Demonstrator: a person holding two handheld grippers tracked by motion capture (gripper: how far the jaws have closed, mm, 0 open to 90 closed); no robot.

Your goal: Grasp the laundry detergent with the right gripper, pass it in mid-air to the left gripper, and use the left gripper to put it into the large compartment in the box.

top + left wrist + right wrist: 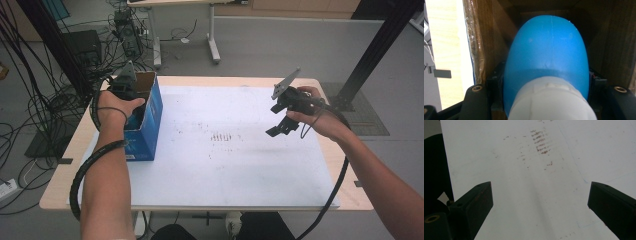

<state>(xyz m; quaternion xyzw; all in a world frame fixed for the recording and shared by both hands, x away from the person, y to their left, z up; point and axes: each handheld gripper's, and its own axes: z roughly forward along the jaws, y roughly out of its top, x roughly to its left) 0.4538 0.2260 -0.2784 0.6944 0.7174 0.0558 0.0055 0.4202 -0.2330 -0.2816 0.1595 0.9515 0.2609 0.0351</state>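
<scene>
**Blue-and-white piece gripped inside the box**

The left tongs [129, 102] reach down into the open blue carton [150, 122] and clench a smooth blue dome with a white collar [546, 65] between their jaws, deep between the brown walls. It looks light, hard and slick; holding at the collar, below the curve, seems safest. Well off to their right, the right tongs [281, 127] hang released above the white worktop [225, 170].

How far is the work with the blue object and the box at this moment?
Done: the white mat has no loose items on it. In hand: the left gripper is in the open blue box, shut on a blue and white object inside the cardboard walls. Left: which way the object is going cannot be told. The right gripper hangs open over the mat.
</scene>
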